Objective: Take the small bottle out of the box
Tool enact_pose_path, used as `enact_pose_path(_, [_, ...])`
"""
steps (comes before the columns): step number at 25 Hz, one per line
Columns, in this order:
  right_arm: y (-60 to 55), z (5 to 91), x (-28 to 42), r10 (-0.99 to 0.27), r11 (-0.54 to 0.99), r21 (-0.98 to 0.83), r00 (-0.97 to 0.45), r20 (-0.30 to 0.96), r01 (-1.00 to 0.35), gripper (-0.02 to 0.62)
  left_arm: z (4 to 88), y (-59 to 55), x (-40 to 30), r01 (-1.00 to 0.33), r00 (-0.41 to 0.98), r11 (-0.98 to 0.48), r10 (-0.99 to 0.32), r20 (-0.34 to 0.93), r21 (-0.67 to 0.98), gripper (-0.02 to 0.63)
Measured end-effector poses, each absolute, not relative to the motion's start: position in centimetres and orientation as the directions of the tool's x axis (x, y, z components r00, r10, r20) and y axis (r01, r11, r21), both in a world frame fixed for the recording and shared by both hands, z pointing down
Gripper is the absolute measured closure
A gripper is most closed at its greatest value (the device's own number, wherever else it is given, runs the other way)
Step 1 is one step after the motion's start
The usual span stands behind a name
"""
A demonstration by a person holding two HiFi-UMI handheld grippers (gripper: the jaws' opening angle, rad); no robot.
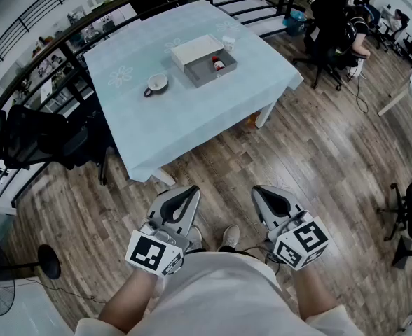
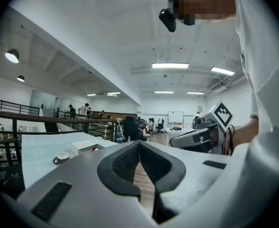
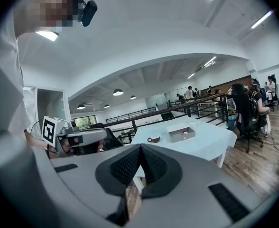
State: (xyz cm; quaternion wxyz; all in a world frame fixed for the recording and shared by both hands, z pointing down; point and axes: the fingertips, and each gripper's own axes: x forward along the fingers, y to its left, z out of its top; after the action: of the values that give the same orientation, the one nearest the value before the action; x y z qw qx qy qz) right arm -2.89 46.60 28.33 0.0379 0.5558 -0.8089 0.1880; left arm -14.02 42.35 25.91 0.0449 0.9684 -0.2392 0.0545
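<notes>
We hold left gripper [image 1: 187, 196] and right gripper [image 1: 263, 194] low over brown wooden floor [image 1: 311, 152], jaws pressed together, both empty. Task unstarted: small red-capped bottle [image 1: 218, 64] sits inside grey open box [image 1: 200, 76] on far pale-blue-clothed table [image 1: 143, 121]. Open floor lies between. Black office chairs [image 1: 38, 142] crowd table's left edge.

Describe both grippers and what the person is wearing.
The left gripper and right gripper are matching grey shells that taper to black textured pads. Each carries a white cube printed with black square markers. The person wears a pale top that leaves the forearms uncovered.
</notes>
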Motion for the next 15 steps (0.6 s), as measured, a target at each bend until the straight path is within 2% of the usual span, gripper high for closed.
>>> enact_pose_path(15, [46.3, 28.5, -3.4, -0.887, 0.304, -0.328, -0.391, 0.245, -0.894, 0.572, 26.3, 42.4, -14.6, -0.468, 0.879, -0.882, -0.457, 0.137, 0.061, 0.584])
